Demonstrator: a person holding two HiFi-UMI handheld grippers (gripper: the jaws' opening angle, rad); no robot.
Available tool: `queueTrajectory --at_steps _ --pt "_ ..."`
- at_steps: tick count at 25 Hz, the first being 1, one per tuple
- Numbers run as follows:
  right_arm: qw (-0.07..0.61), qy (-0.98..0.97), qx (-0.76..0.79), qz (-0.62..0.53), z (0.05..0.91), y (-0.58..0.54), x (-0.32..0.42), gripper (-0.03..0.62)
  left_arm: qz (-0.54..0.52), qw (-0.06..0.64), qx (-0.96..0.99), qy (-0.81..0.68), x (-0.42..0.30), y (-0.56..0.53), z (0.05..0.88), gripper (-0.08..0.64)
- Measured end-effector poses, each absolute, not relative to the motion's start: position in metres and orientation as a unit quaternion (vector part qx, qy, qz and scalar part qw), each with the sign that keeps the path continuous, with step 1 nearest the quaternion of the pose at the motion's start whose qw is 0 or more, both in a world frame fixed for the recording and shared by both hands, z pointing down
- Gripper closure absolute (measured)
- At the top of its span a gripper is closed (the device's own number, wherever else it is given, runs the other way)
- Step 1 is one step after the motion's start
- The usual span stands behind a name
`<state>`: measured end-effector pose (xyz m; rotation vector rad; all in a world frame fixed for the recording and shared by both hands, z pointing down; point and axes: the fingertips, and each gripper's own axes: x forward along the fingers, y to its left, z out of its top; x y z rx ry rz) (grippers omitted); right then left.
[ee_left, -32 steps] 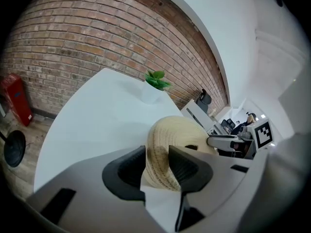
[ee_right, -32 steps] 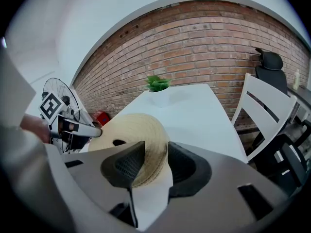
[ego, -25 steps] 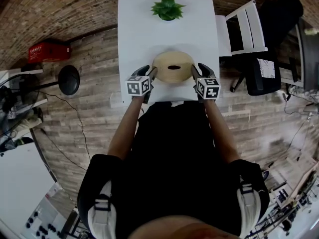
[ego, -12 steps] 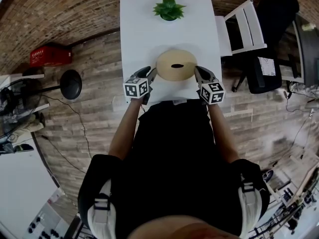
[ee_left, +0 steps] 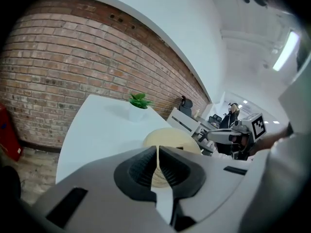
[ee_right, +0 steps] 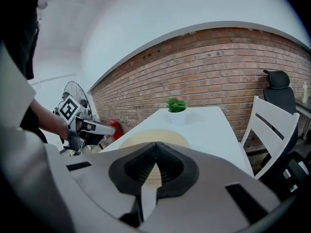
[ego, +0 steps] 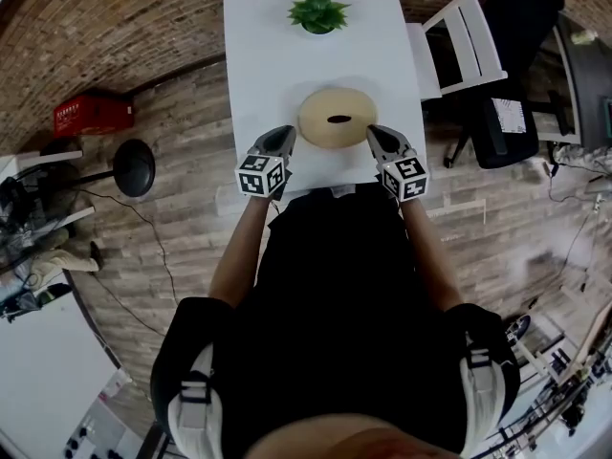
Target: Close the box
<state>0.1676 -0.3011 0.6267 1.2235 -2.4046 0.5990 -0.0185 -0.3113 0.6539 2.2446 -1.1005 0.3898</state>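
Head view looks steeply down on a white table (ego: 273, 55). A round tan box (ego: 335, 118) sits near its front edge with its domed lid on. The left gripper (ego: 285, 135) is just beside the box's left, the right gripper (ego: 372, 134) just beside its right. The left jaws have just been closing and now meet on nothing. The right jaws are pressed together, empty. A plant (ego: 316, 10) stands at the far end.

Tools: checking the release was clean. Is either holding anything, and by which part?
Nothing is held. The left tool and right tool have just closed on nothing, both beside the box.
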Motion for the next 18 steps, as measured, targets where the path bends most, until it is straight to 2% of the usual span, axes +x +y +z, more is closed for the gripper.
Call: queueTrajectory --at_steps 5,18 --pt "0.197 -0.855 0.435 0.204 0.623 -0.294 0.167 0.594 0.177 0.265 0.862 -0.395 -0.013 -0.300 0.652 0.531" --pt "0.228 -0.860 0.417 0.188 0.616 -0.276 0.163 0.594 0.177 0.272 0.858 -0.397 -0.018 -0.288 0.652 0.531"
